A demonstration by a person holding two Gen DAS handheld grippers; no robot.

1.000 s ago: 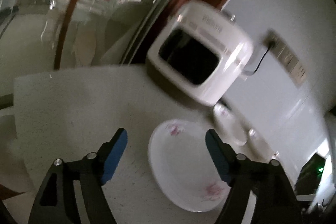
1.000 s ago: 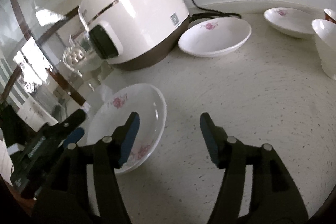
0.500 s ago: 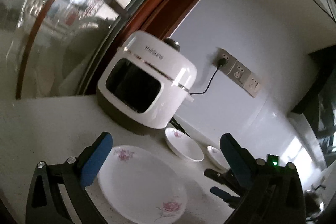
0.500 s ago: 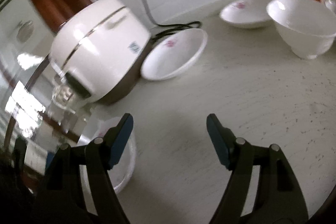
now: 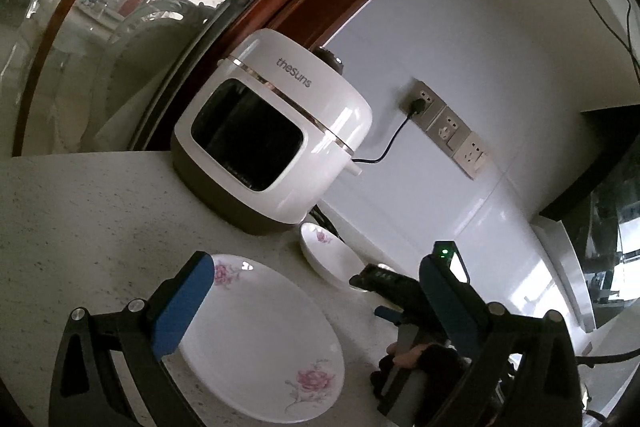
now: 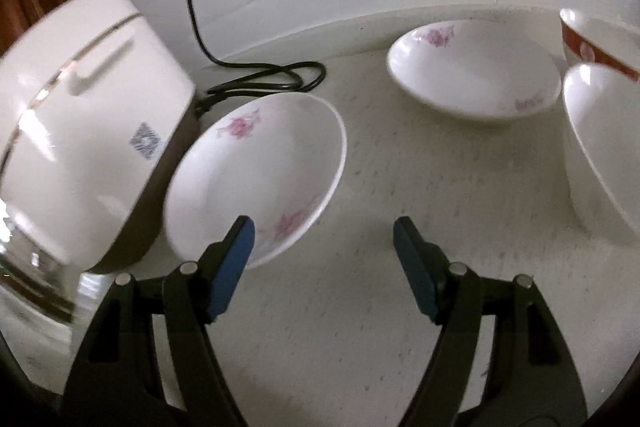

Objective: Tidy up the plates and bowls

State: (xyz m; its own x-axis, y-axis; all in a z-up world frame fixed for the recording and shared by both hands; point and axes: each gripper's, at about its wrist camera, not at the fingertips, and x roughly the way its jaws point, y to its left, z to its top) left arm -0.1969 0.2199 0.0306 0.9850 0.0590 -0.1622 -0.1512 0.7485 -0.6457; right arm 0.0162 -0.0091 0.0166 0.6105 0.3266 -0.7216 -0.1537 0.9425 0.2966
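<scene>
Speckled pale countertop (image 6: 360,307) carried everything. White rice cooker (image 5: 272,135) with dark base stood at the back by the wall, its black cord (image 6: 200,7) coiled behind it on the counter.

Large flowered plate (image 5: 260,347) lay flat on the counter in front of the cooker, between the spread fingers of the left gripper (image 5: 312,303); jaws released, holding nothing.

Plain white bowl (image 6: 600,147) stood at the right edge, a red-banded bowl (image 6: 596,39) just behind it.

Shallow flowered dish (image 6: 260,179) lay just beside the cooker base. A second flowered dish (image 6: 476,71) lay farther back, near the wall.

Right gripper (image 6: 324,255) hovered above the counter, jaws wide and empty, left pad overlapping the near rim of the first dish; contact could not be told.
</scene>
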